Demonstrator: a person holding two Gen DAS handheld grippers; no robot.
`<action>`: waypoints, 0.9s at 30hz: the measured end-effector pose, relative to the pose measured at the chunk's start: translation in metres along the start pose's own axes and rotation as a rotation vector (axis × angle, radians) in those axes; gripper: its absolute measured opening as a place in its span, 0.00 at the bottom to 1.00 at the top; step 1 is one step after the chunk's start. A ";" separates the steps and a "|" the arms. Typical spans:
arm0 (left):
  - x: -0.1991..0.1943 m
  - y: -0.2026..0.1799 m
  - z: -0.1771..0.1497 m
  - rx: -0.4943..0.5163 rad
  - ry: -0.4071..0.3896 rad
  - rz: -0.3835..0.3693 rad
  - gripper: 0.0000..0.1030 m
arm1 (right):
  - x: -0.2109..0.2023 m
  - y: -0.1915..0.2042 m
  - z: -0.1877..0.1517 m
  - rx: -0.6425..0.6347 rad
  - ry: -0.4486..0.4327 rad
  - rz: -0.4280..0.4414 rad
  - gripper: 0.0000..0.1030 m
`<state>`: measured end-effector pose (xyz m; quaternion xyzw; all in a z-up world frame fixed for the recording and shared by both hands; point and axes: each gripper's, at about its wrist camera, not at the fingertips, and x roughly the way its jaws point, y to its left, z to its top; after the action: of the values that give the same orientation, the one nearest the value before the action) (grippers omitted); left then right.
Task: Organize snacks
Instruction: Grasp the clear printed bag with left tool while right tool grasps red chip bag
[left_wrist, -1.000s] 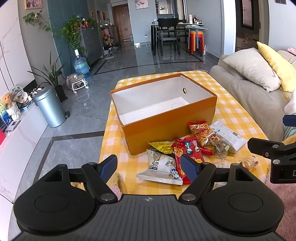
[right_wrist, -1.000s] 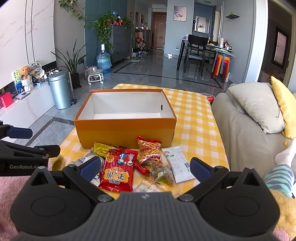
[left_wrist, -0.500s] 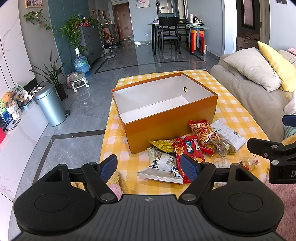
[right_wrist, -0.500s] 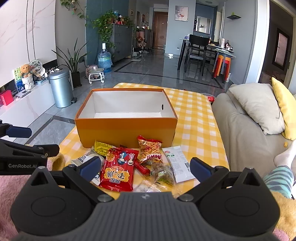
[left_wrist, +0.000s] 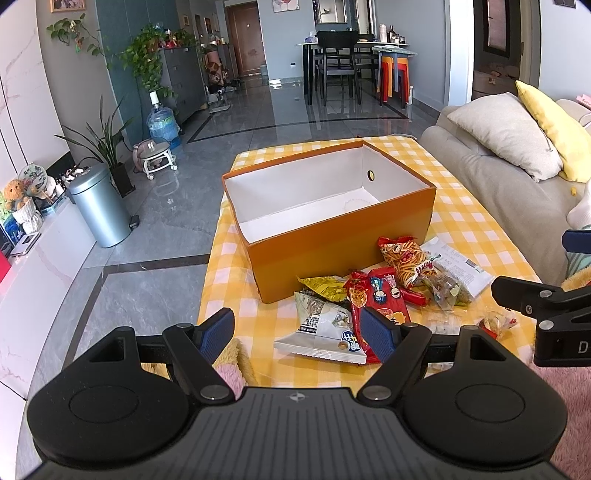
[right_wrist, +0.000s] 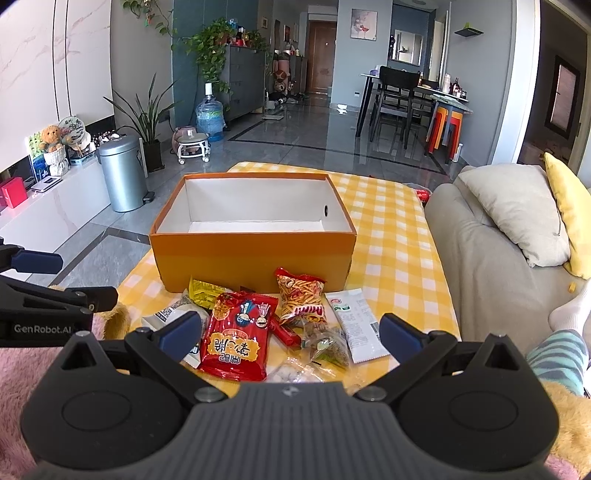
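Left wrist view: the left gripper (left_wrist: 297, 334) hangs at the near edge of the yellow-and-white checked worktop (left_wrist: 461, 221), jaws spread wide with nothing between them. Beyond it stands the open orange cardboard box with a white inside (left_wrist: 328, 218), its long axis running from near left to far right, with no snack inside. Just near the box lies the snack pile: a white-and-grey foil packet (left_wrist: 325, 328) lying flat, its long axis near to far; a red printed snack bag (left_wrist: 376, 299) touching its right edge; a small yellow packet (left_wrist: 325, 288) against the box wall; an orange bag of stick snacks (left_wrist: 406, 260) to the right.

Right wrist view: the right gripper (right_wrist: 290, 334) also has its jaws wide apart, holding nothing, near the pile. The red printed snack bag (right_wrist: 238, 336) lies between the fingertips' line and the box, its long axis near to far. A long white sachet (right_wrist: 356, 325) lies right of it, pointing at the box (right_wrist: 255, 254).
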<state>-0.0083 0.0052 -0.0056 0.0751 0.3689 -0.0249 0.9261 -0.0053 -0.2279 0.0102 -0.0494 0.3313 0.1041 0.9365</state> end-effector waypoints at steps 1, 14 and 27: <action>0.001 0.000 0.000 -0.002 0.004 -0.001 0.88 | 0.001 0.000 0.000 -0.001 0.001 -0.001 0.96; 0.032 -0.002 0.016 0.007 0.093 -0.129 0.74 | 0.032 -0.012 -0.001 0.043 0.061 0.033 0.80; 0.117 0.008 0.031 0.018 0.311 -0.186 0.77 | 0.108 -0.001 -0.010 0.067 0.179 0.190 0.65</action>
<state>0.0987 0.0096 -0.0621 0.0520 0.5129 -0.1018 0.8508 0.0712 -0.2127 -0.0656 0.0046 0.4199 0.1763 0.8903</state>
